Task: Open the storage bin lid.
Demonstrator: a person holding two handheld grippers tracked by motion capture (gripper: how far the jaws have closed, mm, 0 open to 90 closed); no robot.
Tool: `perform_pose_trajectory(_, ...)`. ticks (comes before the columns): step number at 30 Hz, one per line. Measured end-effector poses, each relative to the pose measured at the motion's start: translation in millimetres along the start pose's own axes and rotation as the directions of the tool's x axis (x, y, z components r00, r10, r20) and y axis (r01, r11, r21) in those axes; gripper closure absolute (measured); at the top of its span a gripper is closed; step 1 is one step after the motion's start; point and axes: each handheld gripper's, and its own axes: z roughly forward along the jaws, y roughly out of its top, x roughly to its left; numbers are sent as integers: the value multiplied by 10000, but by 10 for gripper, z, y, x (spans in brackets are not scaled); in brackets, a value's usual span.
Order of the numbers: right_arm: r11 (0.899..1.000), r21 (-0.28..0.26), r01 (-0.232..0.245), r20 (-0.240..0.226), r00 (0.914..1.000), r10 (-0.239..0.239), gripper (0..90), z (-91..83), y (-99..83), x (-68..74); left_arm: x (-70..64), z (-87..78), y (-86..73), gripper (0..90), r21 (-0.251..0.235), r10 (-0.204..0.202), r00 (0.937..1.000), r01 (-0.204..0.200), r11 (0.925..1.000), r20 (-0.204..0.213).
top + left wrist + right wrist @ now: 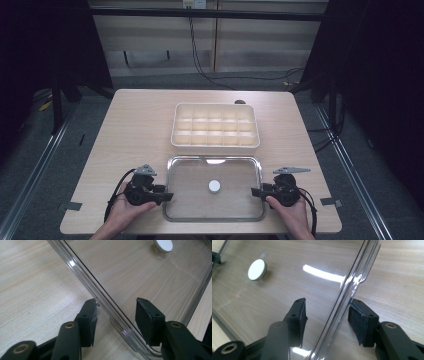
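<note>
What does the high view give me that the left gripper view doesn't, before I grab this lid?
High view alone: the compartment box beyond the lid, the right tongs at the lid's right edge, both hands, and the table's edges.
Left gripper view alone: the left tongs open and straddling the lid's rim, one jaw outside on the wood, the other over the clear panel.
Both: the clear lid lying flat, its white knob and the wooden top.
</note>
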Motion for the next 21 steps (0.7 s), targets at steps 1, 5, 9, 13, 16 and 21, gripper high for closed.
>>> perform_pose_trajectory(1, 10000, -29, 39, 158, 9999, -39, 479, 2, -1, 12, -2, 9, 1, 507, 72, -16, 10000, 16, 10000, -17)
perform_pose_trajectory(5, 10000, -24, -1, 86, 10000, 1, 454, 2, 1, 7, 1, 12, 5, 494, 51, 4, 10000, -4, 10000, -23)
perform_pose_trajectory(9, 9993, -315, -178, 197, 9996, 184, 416, -34, 9, -15, 4, 6, 3, 444, -44, 58, 9983, -60, 10000, -588)
perform_pose_trajectory(13, 9981, -589, -188, 1, 9998, 188, 404, -75, 1, -35, 16, -14, 11, 403, -81, 43, 9989, -47, 10000, -460)
perform_pose_trajectory(16, 9962, -864, -54, -289, 9996, 29, 383, -107, 5, -38, 13, -57, 18, 351, -538, 46, 9993, -66, 9985, -362)
perform_pose_trajectory(21, 9841, -1738, 356, -702, 9964, -484, 334, -229, 26, 6, -16, -210, 33, 307, -1554, 209, 9974, -315, 9873, -693)
